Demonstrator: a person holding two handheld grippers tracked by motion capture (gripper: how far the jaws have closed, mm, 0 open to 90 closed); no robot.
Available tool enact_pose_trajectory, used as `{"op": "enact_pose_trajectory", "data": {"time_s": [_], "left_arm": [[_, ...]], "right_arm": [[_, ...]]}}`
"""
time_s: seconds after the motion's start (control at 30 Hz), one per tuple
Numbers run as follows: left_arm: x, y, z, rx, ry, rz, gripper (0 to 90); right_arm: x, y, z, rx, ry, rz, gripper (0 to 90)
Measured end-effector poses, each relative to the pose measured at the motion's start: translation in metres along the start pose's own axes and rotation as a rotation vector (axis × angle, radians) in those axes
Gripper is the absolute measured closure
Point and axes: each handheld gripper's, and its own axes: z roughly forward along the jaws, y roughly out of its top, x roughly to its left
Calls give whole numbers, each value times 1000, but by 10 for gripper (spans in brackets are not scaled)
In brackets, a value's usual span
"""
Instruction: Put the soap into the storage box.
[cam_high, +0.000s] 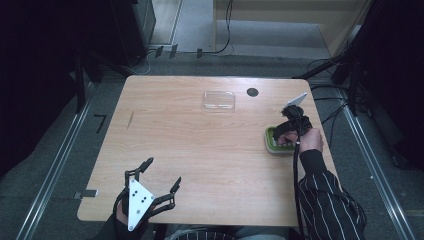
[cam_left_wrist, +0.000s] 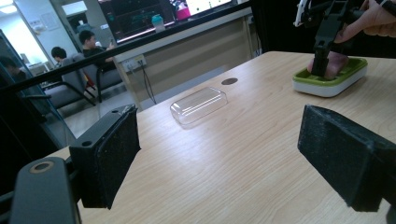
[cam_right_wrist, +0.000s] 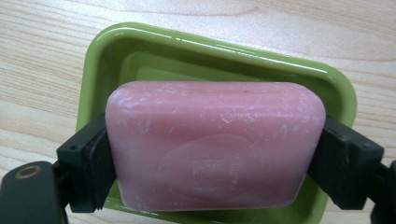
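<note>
soap: a pink bar of soap (cam_right_wrist: 215, 144) is clamped by its two short ends between the black pads of the right tongs (cam_right_wrist: 215, 158); a faint stamped oval is seen on its upper face, with pale scuffs near the edges.
soap's place: the bar is held over the hollow of the green dish (cam_right_wrist: 154, 46), at the right side of the table; whether its underside touches the dish cannot be told.
dish: a shallow green tray with a white base (cam_left_wrist: 327, 86), seen just under the right hand (cam_high: 311, 140) in the high view; it is set close to the table's right edge.
right tongs: pointed down into the dish, closed on the soap; a grey plate and a black cable are carried on them.
left tongs: held low at the near left corner of the table (cam_high: 157, 182), the jaws spread wide with nothing between them; the foam-faced pads (cam_left_wrist: 112, 154) are seen well apart in the left gripper view.
lid: a clear plastic cover (cam_high: 219, 100) is laid flat towards the far side of the table, well apart from the dish.
hole: a small dark round grommet (cam_high: 252, 92) is seen just beside the cover, to its right.
table: pale wood grain (cam_high: 200, 150), rounded corners.
</note>
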Motion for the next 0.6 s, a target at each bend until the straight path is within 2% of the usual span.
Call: {"op": "enact_pose_trajectory", "data": {"time_s": [0.6], "left_arm": [[0,0,0,0,-1,2,131]], "right_arm": [[0,1,11,19,-20,36,139]]}}
